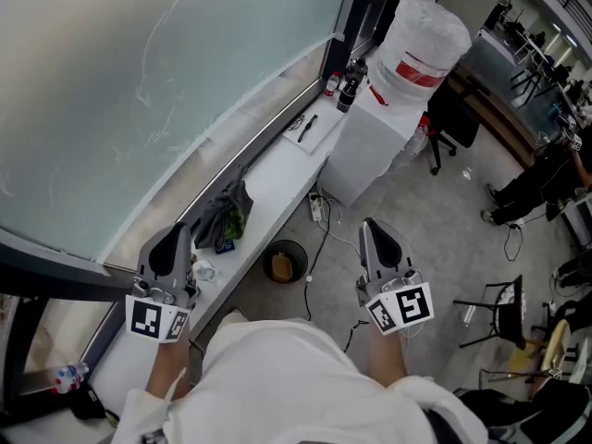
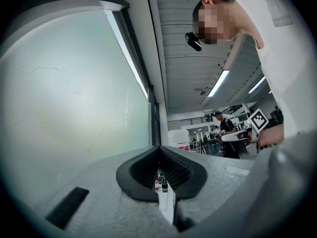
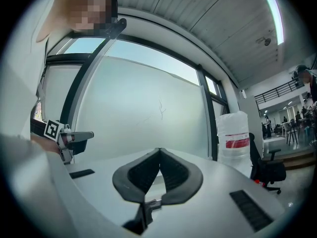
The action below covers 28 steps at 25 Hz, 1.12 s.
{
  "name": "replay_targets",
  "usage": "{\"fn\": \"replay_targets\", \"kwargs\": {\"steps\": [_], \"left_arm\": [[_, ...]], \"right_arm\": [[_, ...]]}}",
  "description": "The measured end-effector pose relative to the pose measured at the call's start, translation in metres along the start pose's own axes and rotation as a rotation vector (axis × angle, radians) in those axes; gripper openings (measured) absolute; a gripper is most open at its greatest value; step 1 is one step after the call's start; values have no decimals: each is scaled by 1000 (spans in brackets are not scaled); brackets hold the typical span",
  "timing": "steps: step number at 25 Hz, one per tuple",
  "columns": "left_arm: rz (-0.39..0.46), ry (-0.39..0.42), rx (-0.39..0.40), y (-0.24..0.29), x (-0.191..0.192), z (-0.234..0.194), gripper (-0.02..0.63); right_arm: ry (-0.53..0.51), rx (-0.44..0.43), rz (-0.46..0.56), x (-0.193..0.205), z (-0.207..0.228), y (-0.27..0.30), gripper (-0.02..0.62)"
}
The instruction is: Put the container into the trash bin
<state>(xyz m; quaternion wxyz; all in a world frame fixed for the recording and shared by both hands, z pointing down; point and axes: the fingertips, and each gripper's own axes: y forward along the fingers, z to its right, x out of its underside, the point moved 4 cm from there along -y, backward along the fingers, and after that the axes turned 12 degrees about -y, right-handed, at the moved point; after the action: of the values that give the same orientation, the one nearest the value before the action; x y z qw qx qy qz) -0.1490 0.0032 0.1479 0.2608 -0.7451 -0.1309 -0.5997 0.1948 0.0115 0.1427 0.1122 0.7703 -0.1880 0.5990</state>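
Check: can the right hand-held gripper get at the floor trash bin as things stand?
Probably yes. The trash bin stands open-topped on the floor beside the white ledge, just left of the right hand-held gripper, with nothing covering it. The gripper's jaws are together, empty.

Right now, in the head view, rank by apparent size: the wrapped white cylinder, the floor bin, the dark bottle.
Largest: wrapped white cylinder.
Then floor bin.
Smallest: dark bottle, though it stands farther from the camera than the bin.
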Motion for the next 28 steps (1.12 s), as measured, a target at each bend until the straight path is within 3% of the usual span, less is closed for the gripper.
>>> {"fn": "replay_targets", "kwargs": {"steps": [12,28], "left_arm": [[11,-30,53,0,-1,1,17],[5,-32,-23,-42,1,-17,17]], "right_arm": [[-41,0,-14,-11,-16,-10,2],[-54,-39,-1,-13,-47,3,2]]}}
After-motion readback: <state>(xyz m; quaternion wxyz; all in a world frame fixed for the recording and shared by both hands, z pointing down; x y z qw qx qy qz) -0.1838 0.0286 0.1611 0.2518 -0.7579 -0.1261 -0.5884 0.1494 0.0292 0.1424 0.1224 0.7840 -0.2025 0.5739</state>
